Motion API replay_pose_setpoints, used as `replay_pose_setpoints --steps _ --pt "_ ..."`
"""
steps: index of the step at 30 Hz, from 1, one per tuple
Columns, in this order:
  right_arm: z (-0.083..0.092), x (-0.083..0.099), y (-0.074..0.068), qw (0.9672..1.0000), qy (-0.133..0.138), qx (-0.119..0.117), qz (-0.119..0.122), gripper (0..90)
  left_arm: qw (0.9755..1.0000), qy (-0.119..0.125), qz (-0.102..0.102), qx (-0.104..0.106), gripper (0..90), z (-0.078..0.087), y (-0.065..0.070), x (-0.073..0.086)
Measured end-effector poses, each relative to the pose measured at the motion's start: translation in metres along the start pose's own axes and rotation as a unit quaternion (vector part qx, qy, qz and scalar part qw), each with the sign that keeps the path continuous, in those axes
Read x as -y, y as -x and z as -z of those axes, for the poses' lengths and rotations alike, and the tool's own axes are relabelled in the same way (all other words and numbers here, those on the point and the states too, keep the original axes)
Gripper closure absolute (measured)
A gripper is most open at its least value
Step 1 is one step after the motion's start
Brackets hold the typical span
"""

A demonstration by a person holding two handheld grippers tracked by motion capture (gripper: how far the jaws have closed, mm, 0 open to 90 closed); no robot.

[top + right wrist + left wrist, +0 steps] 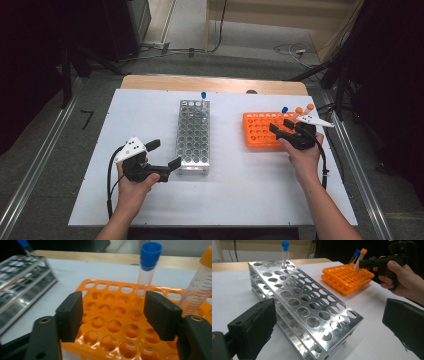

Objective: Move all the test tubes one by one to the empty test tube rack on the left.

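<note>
Over the orange rack [261, 131], at the right side of the white counter [240, 185], I have my right claw [281, 127] hovering with its jaws partway apart and nothing between the pads. In the right gripper view those jaws frame the rack's empty holes, and the blue-capped tube [147, 267] stands beyond them, closer to the jaw on the picture's right but not touched by it. An orange-capped tube [200, 287] with printed graduations leans at the right edge of that view, also free of the jaws. From the high view I count another orange-capped tube at the rack's far right corner beside these.

My left claw [166, 156] is spread wide and holds nothing. It sits low at the near end of the metal rack [194, 136], one jaw just beside the rack's near corner; in the left gripper view the rack runs away between the two jaws. A single tube with a blue cap [285, 255] stands upright in a hole at the metal rack's far end. The two racks sit well apart on the counter.
</note>
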State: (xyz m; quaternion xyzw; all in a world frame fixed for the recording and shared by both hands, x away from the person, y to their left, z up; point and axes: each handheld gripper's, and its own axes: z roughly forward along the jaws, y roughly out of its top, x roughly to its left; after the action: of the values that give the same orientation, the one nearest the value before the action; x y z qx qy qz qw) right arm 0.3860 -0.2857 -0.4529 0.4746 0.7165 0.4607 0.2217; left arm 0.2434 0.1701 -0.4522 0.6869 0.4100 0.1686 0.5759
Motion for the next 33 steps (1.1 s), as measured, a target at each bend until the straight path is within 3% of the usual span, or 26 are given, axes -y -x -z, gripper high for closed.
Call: replay_pose_setpoints --steps 4,12,21,27,33 --pt "-0.014 -0.001 0.002 0.9992 -0.002 0.041 -0.001 46.7 1.0000 0.000 0.000 0.003 0.0 -0.001 0.001 0.001" --pt "-0.028 -0.002 0.004 0.9981 -0.002 0.062 0.000 58.5 1.0000 -0.004 0.002 0.004 0.0 -0.002 0.001 0.002" --pt "-0.038 0.001 0.006 0.9944 -0.013 0.105 0.004 74.0 1.0000 -0.005 0.004 0.003 0.0 -0.003 0.002 0.003" --pt "-0.036 0.000 0.005 0.9948 -0.004 0.101 0.010 75.0 1.0000 -0.005 0.004 0.003 0.0 -0.003 0.002 0.003" --pt "-0.023 -0.006 0.000 0.9949 0.018 0.098 0.016 75.1 1.0000 -0.006 -0.002 0.005 0.0 -0.004 0.004 0.002"
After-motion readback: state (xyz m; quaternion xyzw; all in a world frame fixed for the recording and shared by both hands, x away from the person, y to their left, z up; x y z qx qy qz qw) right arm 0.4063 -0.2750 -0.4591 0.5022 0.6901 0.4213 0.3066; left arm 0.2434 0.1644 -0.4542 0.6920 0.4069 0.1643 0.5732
